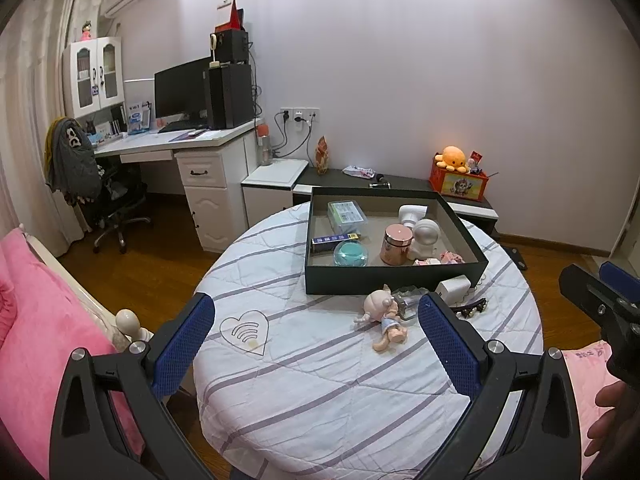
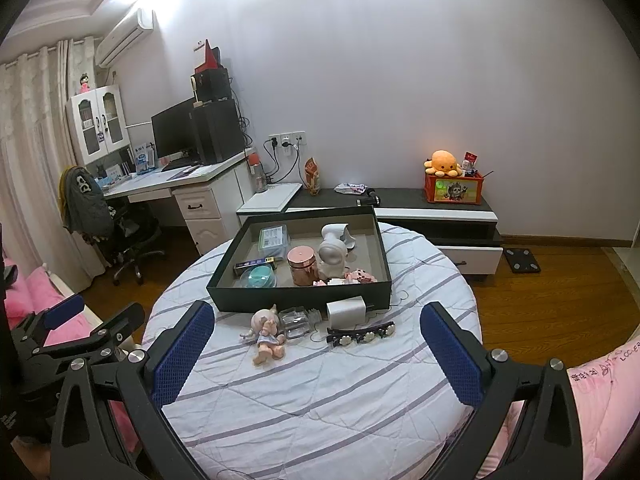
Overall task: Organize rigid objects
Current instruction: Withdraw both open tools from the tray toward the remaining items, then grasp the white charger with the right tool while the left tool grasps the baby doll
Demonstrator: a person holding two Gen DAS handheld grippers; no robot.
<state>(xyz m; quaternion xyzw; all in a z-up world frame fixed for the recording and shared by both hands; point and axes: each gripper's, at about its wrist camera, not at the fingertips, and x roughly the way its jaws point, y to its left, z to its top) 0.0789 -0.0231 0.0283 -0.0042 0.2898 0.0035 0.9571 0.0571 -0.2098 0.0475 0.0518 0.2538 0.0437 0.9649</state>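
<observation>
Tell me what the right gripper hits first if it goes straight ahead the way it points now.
Likely the clear glass bottle lying in front of the black tray, with the small doll just to its left. The right gripper is open and above the quilt, so depth is uncertain.

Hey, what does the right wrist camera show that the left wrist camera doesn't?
Only the right wrist view shows the whole hair clip, the left gripper at its edge, and the floor scale.

Only the left wrist view shows the bedpost knob and the right gripper.

Both show the tray, doll, glass bottle and charger.
</observation>
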